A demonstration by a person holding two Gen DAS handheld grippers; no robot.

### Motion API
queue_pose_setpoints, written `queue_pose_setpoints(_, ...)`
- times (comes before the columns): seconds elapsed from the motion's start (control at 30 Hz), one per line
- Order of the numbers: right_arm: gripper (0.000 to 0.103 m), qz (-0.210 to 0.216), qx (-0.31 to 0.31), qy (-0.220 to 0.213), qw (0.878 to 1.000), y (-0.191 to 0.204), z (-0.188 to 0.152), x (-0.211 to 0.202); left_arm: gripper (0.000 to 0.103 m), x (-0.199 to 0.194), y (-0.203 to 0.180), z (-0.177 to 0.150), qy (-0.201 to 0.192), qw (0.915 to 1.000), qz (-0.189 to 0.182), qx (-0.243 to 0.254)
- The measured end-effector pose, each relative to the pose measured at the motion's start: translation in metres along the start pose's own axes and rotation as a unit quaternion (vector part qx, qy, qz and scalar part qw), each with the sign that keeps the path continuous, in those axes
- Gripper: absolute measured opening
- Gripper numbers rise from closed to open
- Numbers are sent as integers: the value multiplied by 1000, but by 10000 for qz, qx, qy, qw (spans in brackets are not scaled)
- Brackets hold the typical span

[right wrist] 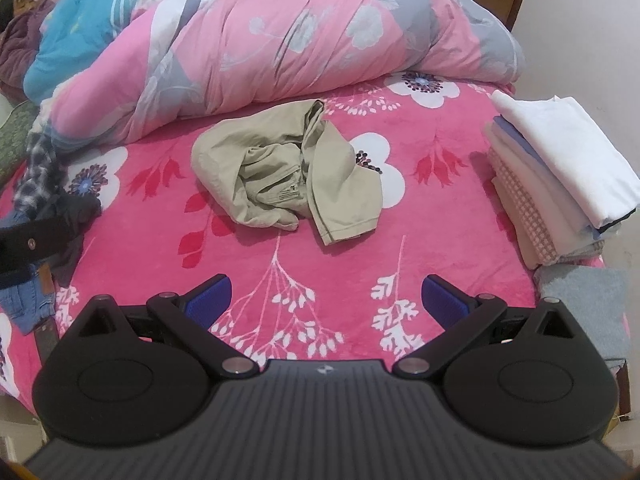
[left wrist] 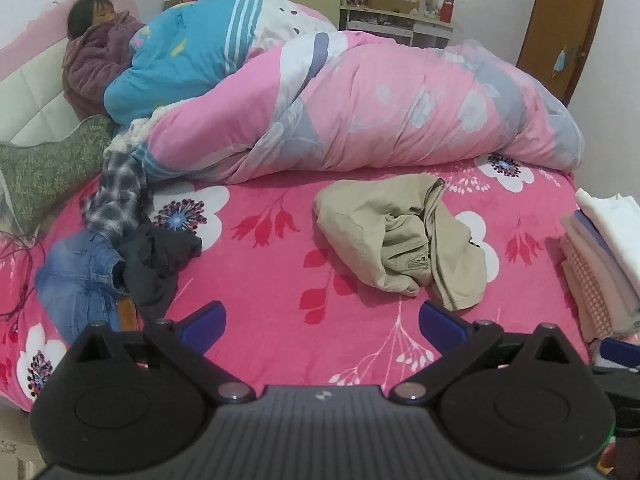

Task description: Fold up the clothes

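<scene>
A crumpled beige garment [left wrist: 400,236] [right wrist: 288,172] lies in a heap on the pink flowered bedspread [left wrist: 280,280] [right wrist: 440,240], in the middle of the bed. My left gripper [left wrist: 322,322] hovers open near the bed's front edge, short of the garment, nothing between its blue pads. My right gripper [right wrist: 326,292] is likewise open and empty, just in front of the garment's lower hem. At the left lies a pile of unfolded clothes: a plaid shirt [left wrist: 116,196] [right wrist: 36,172], a dark garment [left wrist: 156,264] and jeans [left wrist: 80,276] [right wrist: 24,300]. A stack of folded clothes [left wrist: 604,256] [right wrist: 560,176] sits at the right edge.
A bulky pink and blue quilt [left wrist: 360,108] [right wrist: 300,40] fills the back of the bed, with a person [left wrist: 100,40] lying under it at the far left. A cluttered shelf [left wrist: 396,12] and a wooden door [left wrist: 560,20] stand behind. The left gripper's body [right wrist: 28,244] shows in the right wrist view.
</scene>
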State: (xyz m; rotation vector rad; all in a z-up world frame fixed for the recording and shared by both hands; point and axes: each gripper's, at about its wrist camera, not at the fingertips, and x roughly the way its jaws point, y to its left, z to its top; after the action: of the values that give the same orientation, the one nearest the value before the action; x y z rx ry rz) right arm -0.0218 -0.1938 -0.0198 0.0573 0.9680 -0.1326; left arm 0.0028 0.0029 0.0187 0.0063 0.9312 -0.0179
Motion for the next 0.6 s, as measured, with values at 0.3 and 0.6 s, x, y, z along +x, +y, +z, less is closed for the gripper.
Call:
queue_pose_setpoints(0.3,102,-6,31,-12,10000,-5,3,-1,103,6,-4,-1,-4,9997,180,145)
queue_pose_setpoints(0.6,102,-7,49,-10,10000,-6,8,-4,103,8,-4,-3,111,9996,188,150)
